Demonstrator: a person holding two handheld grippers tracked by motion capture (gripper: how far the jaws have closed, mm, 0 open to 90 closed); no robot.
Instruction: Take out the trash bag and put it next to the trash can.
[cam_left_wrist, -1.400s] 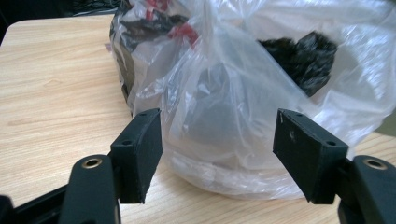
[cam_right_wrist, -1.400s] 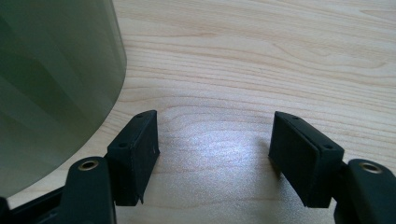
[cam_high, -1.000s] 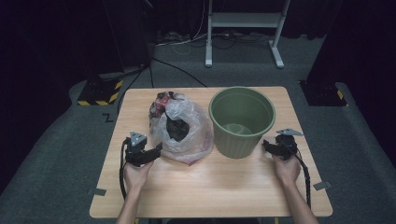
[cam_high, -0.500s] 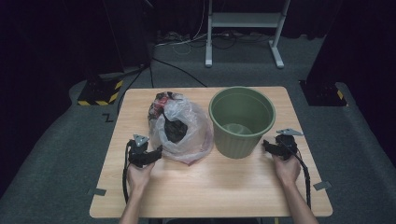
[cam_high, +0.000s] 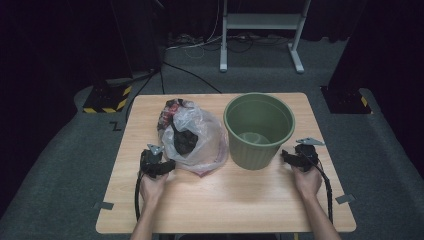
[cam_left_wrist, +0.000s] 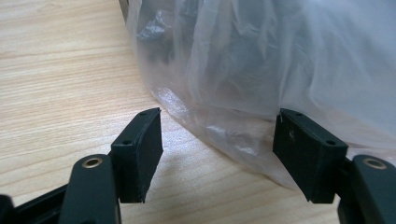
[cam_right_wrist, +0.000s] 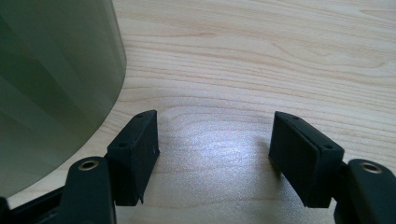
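Observation:
A clear plastic bag (cam_high: 195, 137) stuffed with dark and red items lies on the left half of the wooden table (cam_high: 225, 200). Beside it on the right stands a green ribbed bucket (cam_high: 257, 125) with an empty-looking bottom. My left gripper (cam_high: 169, 166) sits at the bag's near left corner, open. In the left gripper view the bag (cam_left_wrist: 261, 70) bulges just beyond the left gripper (cam_left_wrist: 217, 128), its lower fold reaching between the jaws. My right gripper (cam_high: 286, 157) rests open at the bucket's near right side. The bucket wall (cam_right_wrist: 51, 84) is left of the right gripper (cam_right_wrist: 215, 128), with bare wood between the jaws.
The table's near half (cam_high: 225, 210) is bare wood. Two tape tabs (cam_high: 102, 205) (cam_high: 345, 198) mark its near corners. Beyond the table are dark floor, cables, a yellow-black striped block (cam_high: 107, 97) and a white stand base (cam_high: 260, 30).
My left gripper has edged slightly rightward, closer to the bag. The right gripper, the bag and the bucket have not moved.

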